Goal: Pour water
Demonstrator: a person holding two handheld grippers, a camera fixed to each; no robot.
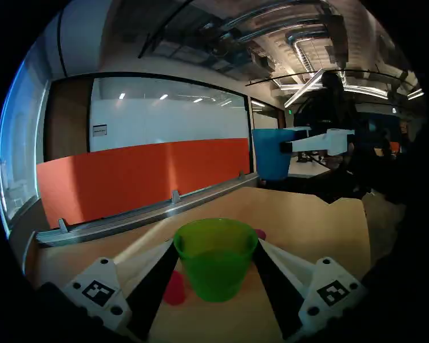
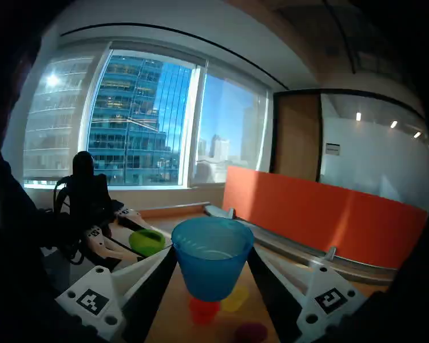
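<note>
A green cup (image 1: 215, 260) stands upright between the fingers of my left gripper (image 1: 214, 268), which is shut on it above the wooden table (image 1: 306, 223). Farther off in the left gripper view, the blue cup (image 1: 271, 153) hangs in the air, held by the other gripper's white fingers (image 1: 320, 141). In the right gripper view, my right gripper (image 2: 213, 268) is shut on that blue cup (image 2: 212, 257), upright, with water showing inside. The green cup (image 2: 147, 241) and left gripper (image 2: 108, 243) lie to its left, lower down.
An orange partition (image 1: 140, 171) with a metal rail runs along the table's far edge. Red (image 2: 204, 310), yellow (image 2: 235, 298) and purple (image 2: 250, 331) discs lie on the table under the blue cup. A pink disc (image 1: 174, 287) lies beside the green cup. Big windows (image 2: 140, 120) stand behind.
</note>
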